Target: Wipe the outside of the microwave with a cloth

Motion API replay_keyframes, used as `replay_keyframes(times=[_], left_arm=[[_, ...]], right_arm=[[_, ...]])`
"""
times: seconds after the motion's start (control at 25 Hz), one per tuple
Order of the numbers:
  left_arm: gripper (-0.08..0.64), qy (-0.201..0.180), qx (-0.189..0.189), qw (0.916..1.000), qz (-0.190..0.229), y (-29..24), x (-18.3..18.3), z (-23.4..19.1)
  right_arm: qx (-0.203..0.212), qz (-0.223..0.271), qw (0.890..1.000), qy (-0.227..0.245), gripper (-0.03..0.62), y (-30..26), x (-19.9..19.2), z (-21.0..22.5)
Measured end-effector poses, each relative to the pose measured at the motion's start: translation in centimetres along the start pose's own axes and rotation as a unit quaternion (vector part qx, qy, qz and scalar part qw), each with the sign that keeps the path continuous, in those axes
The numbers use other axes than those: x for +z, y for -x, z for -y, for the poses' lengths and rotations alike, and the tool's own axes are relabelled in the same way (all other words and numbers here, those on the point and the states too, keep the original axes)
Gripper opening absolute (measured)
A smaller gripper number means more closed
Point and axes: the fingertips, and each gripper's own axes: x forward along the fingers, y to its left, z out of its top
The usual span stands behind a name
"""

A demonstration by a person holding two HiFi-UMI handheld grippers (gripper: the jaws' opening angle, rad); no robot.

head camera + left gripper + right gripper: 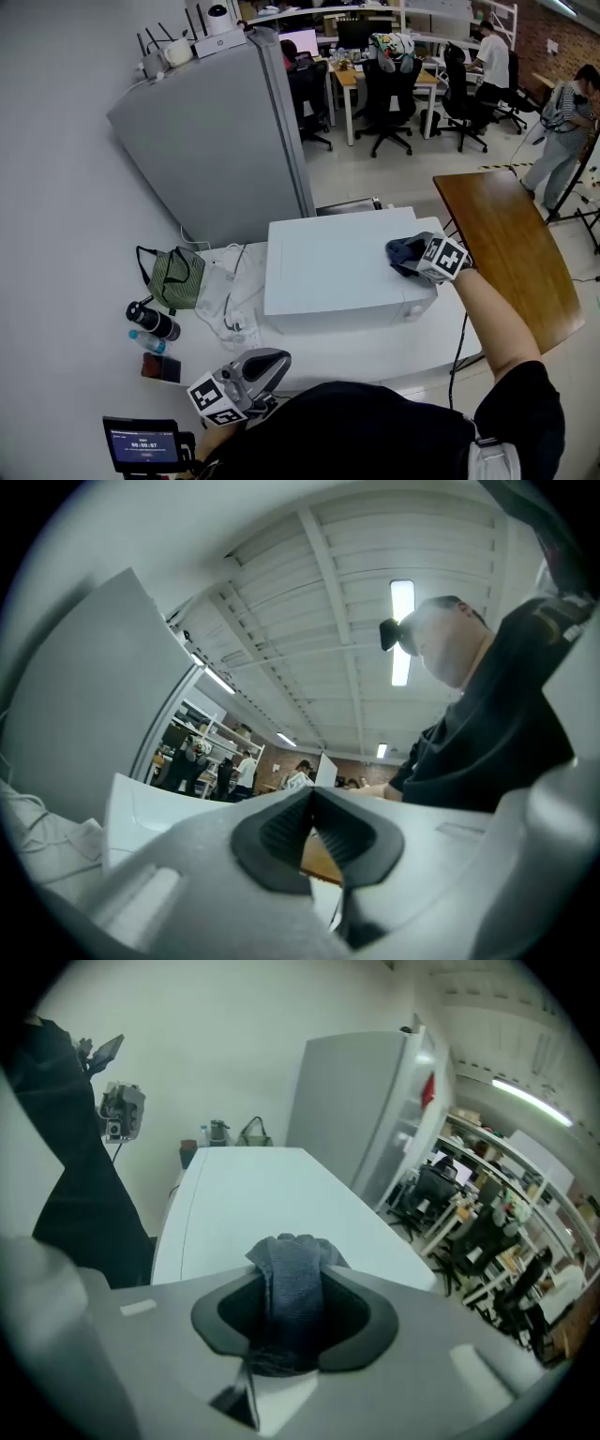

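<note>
Right gripper (424, 257): pinching the cloth (403, 251)
Microwave (328, 272): top lies beneath and ahead of it
Left gripper (274, 360): pressed together, empty, farther off

A tall grey refrigerator (220, 141) fills the upper left of the head view, with a white router (220, 39) and its black antennas on top. Below it, at the left of the white table (375, 345), a green bag (176, 277) with dark handles sits beside a tangle of white cables (234, 314). Just under the bag, a dark bottle (153, 322) and a clear bottle (148, 341) with a blue cap lie side by side. A small lit screen (141, 442) stands in the lower left corner. A brown wooden tabletop (511, 253) slants down the right side. Across the top are desks (349, 79), black office chairs (389, 89) and a person in a white shirt (493, 60). Another person (562, 117) stands at the right edge.
</note>
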Motion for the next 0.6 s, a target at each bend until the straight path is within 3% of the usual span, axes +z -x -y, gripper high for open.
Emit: replay_keyframes(times=[0.12, 0.24, 0.32, 0.44, 0.52, 0.6], left_arm=[[0.005, 0.007, -0.013, 0.9999, -0.007, -3.3, -1.2, 1.2], [0.005, 0.009, -0.015, 0.9998, -0.011, -4.3, -1.6, 1.8], [0.005, 0.008, -0.004, 0.9999, -0.01, -3.2, -1.5, 1.8], [0.005, 0.0, 0.016, 0.9999, 0.003, 0.3, -0.4, 1.4], [0.005, -0.008, 0.025, 0.9996, 0.01, 3.2, 0.4, 1.4], [0.005, -0.014, 0.032, 0.9993, 0.013, 6.4, 1.0, 1.5]], right_arm=[[-0.035, -0.022, 0.999, -0.027, 0.129, 4.3, -6.7, 3.0], [-0.052, -0.024, 0.998, -0.015, 0.13, 5.4, -7.2, 3.8], [-0.045, 0.037, 0.998, -0.007, 0.129, 5.0, -2.1, 2.6], [0.018, 0.127, 0.991, 0.046, 0.129, 1.2, 10.2, -4.0], [0.069, 0.138, 0.983, 0.095, 0.13, -3.5, 17.2, -10.3], [0.105, 0.12, 0.98, 0.122, 0.13, -8.7, 21.7, -15.8]])
